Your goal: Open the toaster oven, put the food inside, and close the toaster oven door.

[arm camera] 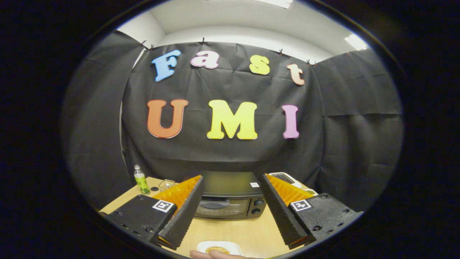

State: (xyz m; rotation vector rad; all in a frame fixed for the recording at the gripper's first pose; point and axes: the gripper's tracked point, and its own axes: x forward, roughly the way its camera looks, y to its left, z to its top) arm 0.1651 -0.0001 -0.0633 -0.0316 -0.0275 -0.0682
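Sitting shut, black toaster oven (230, 201) w/ two knobs, hand-held gripper (230, 181) spread wide, empty

No readable text: the small white label on top of the toaster oven (230, 196) and the green bottle's (141, 181) wrapper left of it are too small.

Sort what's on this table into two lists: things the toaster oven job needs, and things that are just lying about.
For the job:
- toaster oven, door closed, beyond the fingers
- food on a white plate, between the fingers, near a hand
- gripper, fingers open, holding nothing

Lying about:
- green bottle at the table's far corner
- small clear container beside it
- white appliance behind the oven
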